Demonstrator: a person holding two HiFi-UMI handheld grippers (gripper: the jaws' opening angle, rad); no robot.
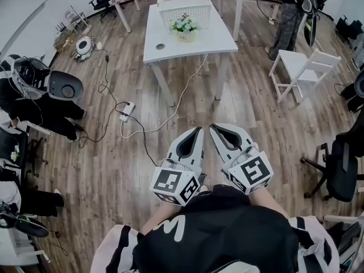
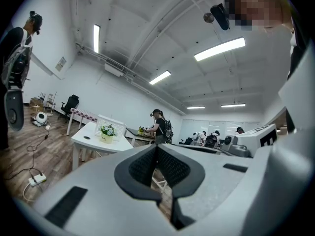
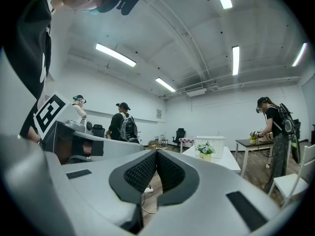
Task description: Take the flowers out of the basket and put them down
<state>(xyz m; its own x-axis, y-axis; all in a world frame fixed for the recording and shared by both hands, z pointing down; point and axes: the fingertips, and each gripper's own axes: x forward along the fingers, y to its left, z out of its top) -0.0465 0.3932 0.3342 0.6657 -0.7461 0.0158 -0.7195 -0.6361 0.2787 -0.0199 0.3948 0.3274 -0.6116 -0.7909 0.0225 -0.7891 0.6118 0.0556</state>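
partly the flowers (image 1: 184,25) cover the front of the basket (image 1: 169,5).

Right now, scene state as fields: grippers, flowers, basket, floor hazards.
left gripper: fingers together, nothing between them, held near the body, well short of the table
right gripper: fingers together, empty, beside the left one
flowers: small pot, upright on the table, apparently just in front of the basket, not in it
basket: white, at the table's far end
floor: cable and power strip between person and table
contact: none yet
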